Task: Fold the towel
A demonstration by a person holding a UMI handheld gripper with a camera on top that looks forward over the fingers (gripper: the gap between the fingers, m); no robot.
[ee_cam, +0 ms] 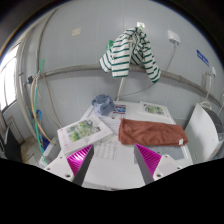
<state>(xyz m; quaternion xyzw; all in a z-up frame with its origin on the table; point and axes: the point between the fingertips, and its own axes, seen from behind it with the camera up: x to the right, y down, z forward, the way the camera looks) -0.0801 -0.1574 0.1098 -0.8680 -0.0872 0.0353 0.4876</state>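
A rust-brown towel [151, 131] lies bunched flat on the white table [112, 160], beyond my fingers and a little to the right. My gripper [113, 158] is open and empty, its magenta pads [80, 157] spread wide over bare table, short of the towel. The right pad [148, 157] sits just below the towel's near edge.
A printed sheet [86, 130] lies to the left of the towel, another paper [153, 108] behind it. A blue crumpled cloth [103, 102] sits at the table's far side. A green-and-white striped shirt [131, 53] hangs on the wall. A white chair [203, 133] stands to the right.
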